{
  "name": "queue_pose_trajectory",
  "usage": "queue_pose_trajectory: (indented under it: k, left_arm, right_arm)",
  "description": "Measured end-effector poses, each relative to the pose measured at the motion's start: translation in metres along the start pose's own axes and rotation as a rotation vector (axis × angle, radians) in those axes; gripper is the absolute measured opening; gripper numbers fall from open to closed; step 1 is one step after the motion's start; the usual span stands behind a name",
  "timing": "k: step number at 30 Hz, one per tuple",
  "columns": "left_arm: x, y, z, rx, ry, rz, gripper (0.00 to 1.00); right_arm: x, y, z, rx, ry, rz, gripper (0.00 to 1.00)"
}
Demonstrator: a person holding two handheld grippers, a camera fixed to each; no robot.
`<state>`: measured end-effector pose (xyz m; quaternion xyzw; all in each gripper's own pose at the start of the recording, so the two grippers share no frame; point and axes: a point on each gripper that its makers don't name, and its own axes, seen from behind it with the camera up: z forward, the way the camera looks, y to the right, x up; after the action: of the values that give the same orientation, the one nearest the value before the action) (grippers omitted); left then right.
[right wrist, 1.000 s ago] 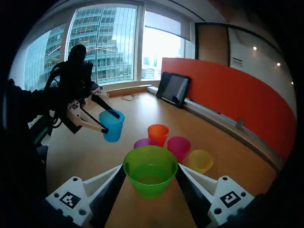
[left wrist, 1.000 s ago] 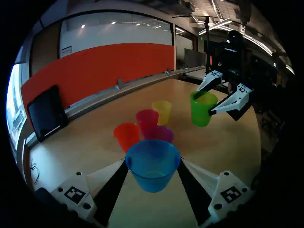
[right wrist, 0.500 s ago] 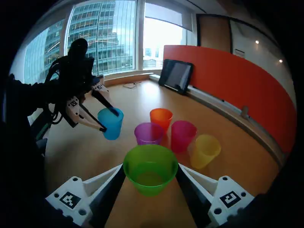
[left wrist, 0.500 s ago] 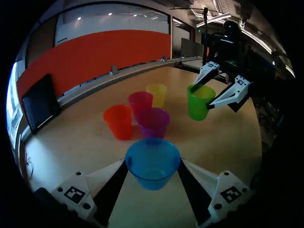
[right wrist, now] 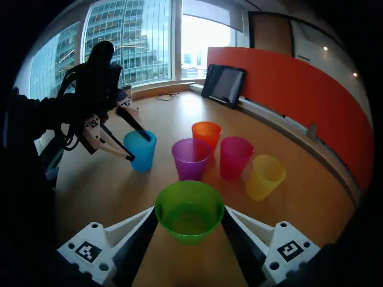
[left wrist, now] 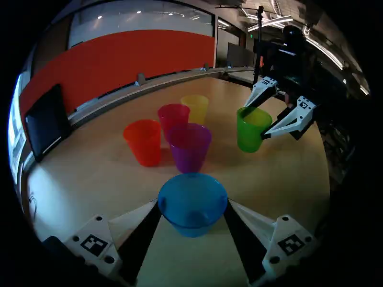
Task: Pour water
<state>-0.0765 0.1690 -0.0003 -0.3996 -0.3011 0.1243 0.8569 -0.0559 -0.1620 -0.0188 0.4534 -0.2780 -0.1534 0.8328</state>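
My left gripper [left wrist: 192,215] is shut on a blue cup [left wrist: 192,210] with a little water at its bottom, held low over the wooden table [left wrist: 95,182]. Across from it, my right gripper [right wrist: 189,217] is shut on a green cup [right wrist: 189,216] that also holds some water. In the left gripper view the green cup [left wrist: 251,129] hangs at the right between the right gripper's white fingers [left wrist: 287,125]. The right gripper view has the blue cup [right wrist: 140,150] at the left in the left gripper [right wrist: 130,146]. Between them stand purple [left wrist: 189,147], orange [left wrist: 143,141], pink [left wrist: 173,120] and yellow [left wrist: 195,108] cups.
A dark tablet [right wrist: 224,84] leans at the table's far edge below an orange wall panel [right wrist: 297,95]. Tall windows [right wrist: 143,43] lie behind the person's dark sleeve [right wrist: 38,115]. A raised rail [left wrist: 143,86] runs along the table's back edge.
Both grippers have come lower and closer to the table with their cups. The group of standing cups now looks nearer and larger in both views.
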Motion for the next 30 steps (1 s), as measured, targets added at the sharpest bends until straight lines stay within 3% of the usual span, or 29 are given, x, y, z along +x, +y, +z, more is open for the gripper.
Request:
queue_pose_trajectory:
  k: [30]
  left_arm:
    - [-0.017,0.002,0.000,0.000,-0.031,-0.002,0.87]
  right_arm:
    - [-0.023,-0.003,0.014,-0.016,-0.033,-0.003,0.91]
